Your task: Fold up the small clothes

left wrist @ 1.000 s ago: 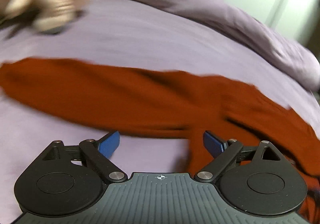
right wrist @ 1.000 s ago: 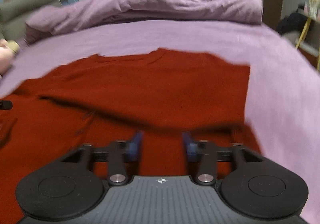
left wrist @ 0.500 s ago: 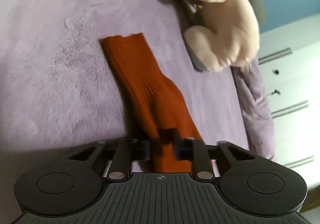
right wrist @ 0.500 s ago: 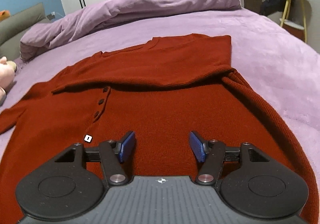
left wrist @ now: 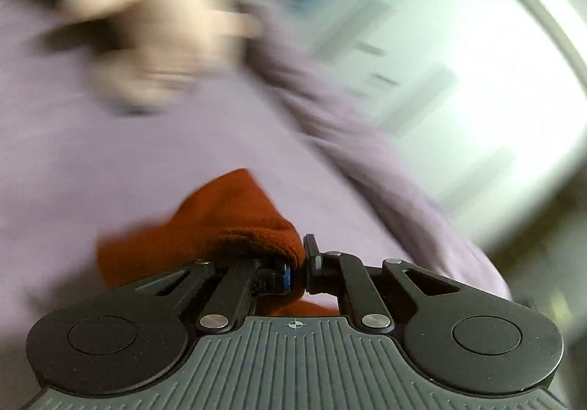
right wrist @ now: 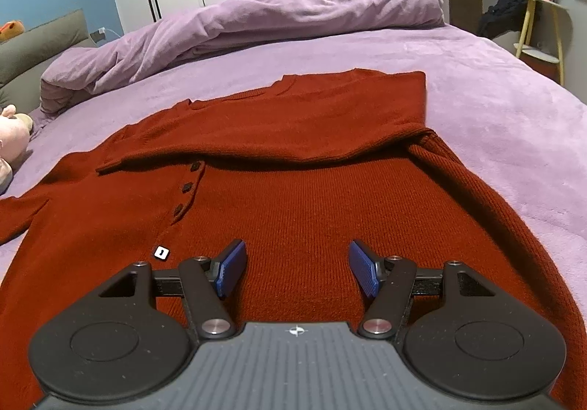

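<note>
So the left gripper point(left wrist: 299, 265) has its jaws clamped on the sleeve point(left wrist: 234, 223) of the red sweater point(right wrist: 293, 197). Half a second back that sleeve was lying flat and stretched out ahead of the jaws on the purple bed cover point(left wrist: 110, 160), with the jaws closing around it. Now it's bunched up in a lump right at the jaws, spilling mostly to the left fingertip side, and a bit of red shows below the jaws too. The whole left view is smeared with motion blur, and the plush toy point(left wrist: 154, 43) has gone from upper right of the jaws to upper left, so the camera has swung a lot.

The right gripper point(right wrist: 297, 270) is pretty much unchanged from half a second ago: jaws wide apart, blue pads point(right wrist: 231, 267) hovering over the sweater's body, nothing between them. A second ago those jaws were much closer together. The sweater lies spread on the bed cover straight ahead of the right jaws, with its right sleeve already folded across the chest beyond the fingertips. The button placket point(right wrist: 187, 190) sits ahead and left of the jaws, and a small white tag point(right wrist: 161, 252) sits just beside the left fingertip. A rumpled purple duvet point(right wrist: 256, 21) is heaped far ahead.
</note>
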A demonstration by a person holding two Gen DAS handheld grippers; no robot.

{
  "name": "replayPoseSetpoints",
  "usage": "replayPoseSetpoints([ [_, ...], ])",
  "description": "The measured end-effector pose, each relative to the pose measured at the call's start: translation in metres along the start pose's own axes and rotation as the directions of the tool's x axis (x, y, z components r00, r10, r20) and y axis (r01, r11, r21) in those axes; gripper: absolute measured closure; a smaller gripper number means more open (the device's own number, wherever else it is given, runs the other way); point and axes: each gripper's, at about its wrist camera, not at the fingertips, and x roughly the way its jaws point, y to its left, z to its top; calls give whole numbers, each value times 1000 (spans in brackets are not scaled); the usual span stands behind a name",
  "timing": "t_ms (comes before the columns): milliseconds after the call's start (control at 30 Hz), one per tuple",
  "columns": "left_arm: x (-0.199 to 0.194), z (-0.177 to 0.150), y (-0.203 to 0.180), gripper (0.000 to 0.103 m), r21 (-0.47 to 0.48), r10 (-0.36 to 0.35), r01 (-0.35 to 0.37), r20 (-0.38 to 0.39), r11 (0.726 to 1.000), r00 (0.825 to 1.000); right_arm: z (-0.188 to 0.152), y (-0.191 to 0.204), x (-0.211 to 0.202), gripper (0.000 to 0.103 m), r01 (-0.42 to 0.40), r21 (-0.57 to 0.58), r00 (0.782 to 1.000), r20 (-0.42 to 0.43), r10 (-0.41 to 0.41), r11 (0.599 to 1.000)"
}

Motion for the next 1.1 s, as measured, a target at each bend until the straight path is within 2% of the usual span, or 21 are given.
replayPoseSetpoints([
  [33,4,-12,-31,95,72,-60,62,-21,995,998,0,0,-1,40,-4,8,1000,2,4,1000],
  [100,18,-45,-89,94,183,-159,174,-97,968,983,2,-2,-1,40,-10,17,1000,-1,10,1000],
  [167,32,-82,-132,94,258,-201,243,-179,935,963,4,-4,-2,40,-25,30,1000,-6,25,999],
  [267,53,-145,-168,72,348,-193,316,-344,883,919,9,-9,-5,40,-53,52,998,-17,54,997],
  [300,56,-164,-172,66,375,-160,310,-380,874,911,11,-13,-7,40,-65,68,998,-20,66,996],
  [333,56,-177,-170,64,396,-128,291,-388,871,913,12,-16,-8,40,-72,84,997,-20,74,994],
  [367,56,-186,-164,62,415,-99,266,-381,870,919,15,-21,-9,40,-79,101,996,-22,81,992],
  [433,50,-197,-143,50,447,-16,177,-342,877,940,19,-28,-10,40,-96,124,995,-22,99,988],
  [500,46,-203,-126,49,456,58,96,-313,885,948,25,-34,-8,40,-127,157,991,-20,132,979],
  [567,41,-200,-105,49,446,123,22,-293,895,948,32,-36,-1,40,-176,204,982,-26,185,963],
  [633,43,-191,-87,47,396,142,-11,-304,918,942,43,-34,12,40,-237,280,967,-25,254,930],
  [700,37,-178,-72,46,351,136,-21,-306,936,942,58,-23,26,39,-289,299,952,-12,306,910],
  [767,32,-172,-67,44,358,149,-35,-295,933,944,71,-8,41,33,-285,244,956,2,294,927],
  [833,25,-167,-65,42,370,155,-41,-285,928,946,83,7,63,32,-244,195,966,-40,256,950],
  [933,24,-163,-63,42,363,154,-41,-289,931,945,93,23,84,34,-236,134,968,-50,245,962],
  [967,27,-163,-63,42,359,153,-40,-294,932,944,94,27,88,38,-242,112,967,-59,250,964],
  [1033,27,-164,-63,42,361,156,-42,-293,932,943,96,34,97,85,-247,75,962,-102,254,966],
  [1067,29,-162,-64,42,367,160,-44,-293,929,943,97,37,99,95,-243,61,961,-121,249,968],
  [1100,31,-161,-66,42,375,161,-42,-292,926,943,100,39,98,95,-253,51,958,-126,257,966],
])
